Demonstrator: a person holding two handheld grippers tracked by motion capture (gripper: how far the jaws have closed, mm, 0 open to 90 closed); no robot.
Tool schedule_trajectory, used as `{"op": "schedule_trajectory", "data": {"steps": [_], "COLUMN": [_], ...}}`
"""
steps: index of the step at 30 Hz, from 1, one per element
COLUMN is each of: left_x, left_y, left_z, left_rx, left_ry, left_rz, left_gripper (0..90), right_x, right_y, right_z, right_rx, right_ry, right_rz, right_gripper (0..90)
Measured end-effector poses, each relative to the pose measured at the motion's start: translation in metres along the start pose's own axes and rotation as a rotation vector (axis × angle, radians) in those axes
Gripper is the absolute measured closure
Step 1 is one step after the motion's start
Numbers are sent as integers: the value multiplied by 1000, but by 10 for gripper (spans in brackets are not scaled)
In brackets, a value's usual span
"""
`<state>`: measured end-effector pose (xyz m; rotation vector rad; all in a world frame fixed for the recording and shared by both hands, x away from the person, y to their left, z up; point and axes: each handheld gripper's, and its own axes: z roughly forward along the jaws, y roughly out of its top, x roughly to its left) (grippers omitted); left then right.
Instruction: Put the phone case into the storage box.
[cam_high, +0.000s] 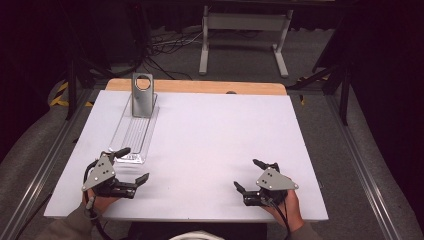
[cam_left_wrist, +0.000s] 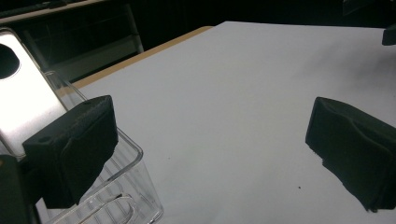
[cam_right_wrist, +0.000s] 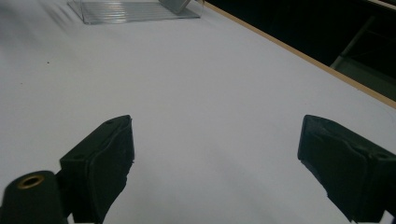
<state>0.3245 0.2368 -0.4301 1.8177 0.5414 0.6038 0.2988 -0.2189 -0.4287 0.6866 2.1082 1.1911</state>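
My left gripper (cam_high: 134, 164) rests open near the table's front left, its far jaw beside the near end of a long clear plastic tray (cam_high: 134, 131). A grey metal stand (cam_high: 142, 95) with a round hole stands upright at the tray's far end. My right gripper (cam_high: 246, 174) lies open at the front right, over bare white tabletop. In the left gripper view the tray's clear wall (cam_left_wrist: 133, 186) sits just behind the left jaw, with the metal stand (cam_left_wrist: 23, 102) beyond; nothing lies between the jaws (cam_left_wrist: 210, 149). The right gripper (cam_right_wrist: 219, 163) likewise holds nothing, and the tray (cam_right_wrist: 130, 11) lies far off.
The white table (cam_high: 210, 145) has a wooden strip (cam_high: 200, 86) along its far edge. Metal rails run down both sides. A white frame (cam_high: 245, 30) and cables lie on the dark floor beyond. A person's hands hold both grippers at the front edge.
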Motion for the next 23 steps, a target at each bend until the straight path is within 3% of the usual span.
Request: {"op": "schedule_trajectory", "data": {"steps": [23], "left_x": [1], "left_y": [0], "left_z": [3], "left_rx": [7], "left_ry": [8], "left_rz": [-7], "left_gripper": [30], "right_x": [-2], "right_y": [-1], "right_z": [1], "right_rx": [12], "right_ry": [-2], "right_rz": [4], "right_gripper": [125]}}
